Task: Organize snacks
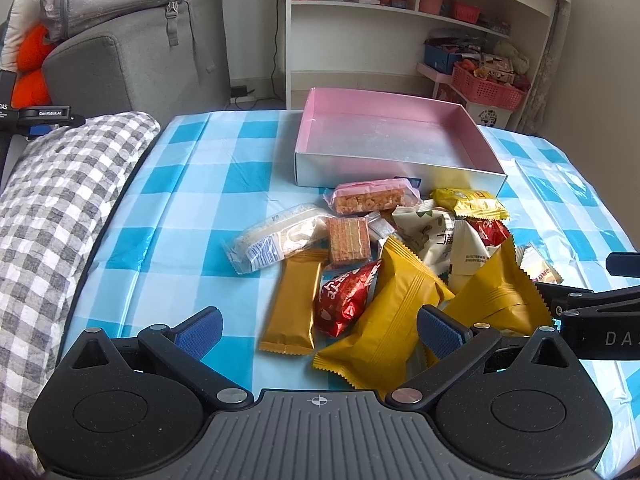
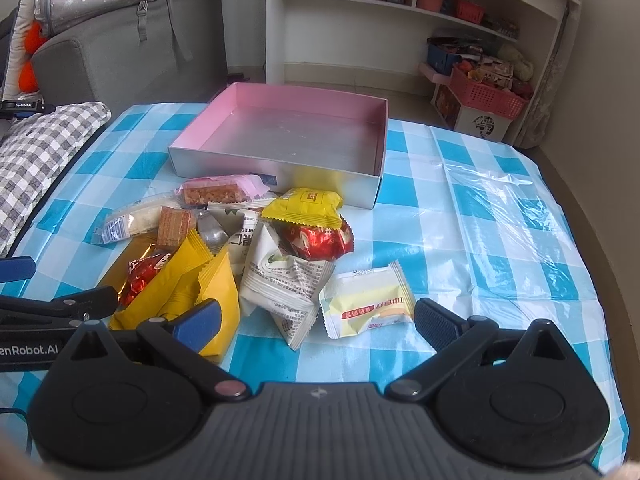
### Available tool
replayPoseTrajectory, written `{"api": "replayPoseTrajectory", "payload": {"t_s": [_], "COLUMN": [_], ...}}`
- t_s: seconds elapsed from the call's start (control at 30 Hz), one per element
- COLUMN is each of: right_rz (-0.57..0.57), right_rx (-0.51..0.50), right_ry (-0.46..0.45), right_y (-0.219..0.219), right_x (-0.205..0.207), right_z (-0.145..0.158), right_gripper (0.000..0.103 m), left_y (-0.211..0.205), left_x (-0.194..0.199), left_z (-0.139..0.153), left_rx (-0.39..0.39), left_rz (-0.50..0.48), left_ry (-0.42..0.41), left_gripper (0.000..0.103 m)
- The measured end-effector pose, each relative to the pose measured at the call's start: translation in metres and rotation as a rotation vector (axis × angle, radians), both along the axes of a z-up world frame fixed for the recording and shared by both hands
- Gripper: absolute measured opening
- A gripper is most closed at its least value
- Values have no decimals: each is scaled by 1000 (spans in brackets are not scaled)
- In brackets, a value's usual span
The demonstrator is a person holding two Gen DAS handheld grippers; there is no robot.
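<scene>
The bench (image 1: pixel 192 184), covered in a blue-and-white checked cloth, fills the middle of both views. A shallow box (image 1: pixel 396 136) with pink inner walls stands on it in the upper centre, with nothing visible inside. Just below the box lies a loose pile of snacks (image 1: pixel 384 256), spread across the centre of the frame and touching one another. In it are two large yellow packets (image 1: pixel 388 320) at lower centre, a red foil packet (image 1: pixel 348 296) to their left, and a pink-wrapped cereal bar (image 1: pixel 372 196) nearest the box. A small pale-yellow packet (image 2: pixel 368 304) lies apart at the pile's right edge. The left tool (image 1: pixel 318 328) hangs released over the yellow packets, gripping nothing. The right tool (image 2: pixel 318 316) is likewise released, just above the pale-yellow packet.
</scene>
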State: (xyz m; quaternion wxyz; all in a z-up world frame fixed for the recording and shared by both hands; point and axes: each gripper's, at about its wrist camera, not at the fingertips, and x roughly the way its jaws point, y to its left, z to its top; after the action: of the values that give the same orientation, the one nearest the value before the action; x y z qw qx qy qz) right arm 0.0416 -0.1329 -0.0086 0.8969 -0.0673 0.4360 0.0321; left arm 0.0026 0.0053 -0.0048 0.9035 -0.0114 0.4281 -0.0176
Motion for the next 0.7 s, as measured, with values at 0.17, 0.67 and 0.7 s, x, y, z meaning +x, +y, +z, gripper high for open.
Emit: {"api": "replayPoseTrajectory", "payload": {"t_s": [0.17,0.67,0.7], "right_rz": [24,103,109], "right_rx": [24,122,139], "right_ry": [4,34,39], "right_y": [0,-5,-6], "right_x": [-1,-2,-1], "right_z": [5,1,0], "right_gripper": [103,90,89], "left_y": [0,14,15], "left_x": [3,-2,-2], "left_z": [-7,-18,-19], "left_rx": [5,-85,-85], "left_rz": [-39,-194,-208], "left_ry": [6,-7,-15], "left_gripper": [103,101,100]}}
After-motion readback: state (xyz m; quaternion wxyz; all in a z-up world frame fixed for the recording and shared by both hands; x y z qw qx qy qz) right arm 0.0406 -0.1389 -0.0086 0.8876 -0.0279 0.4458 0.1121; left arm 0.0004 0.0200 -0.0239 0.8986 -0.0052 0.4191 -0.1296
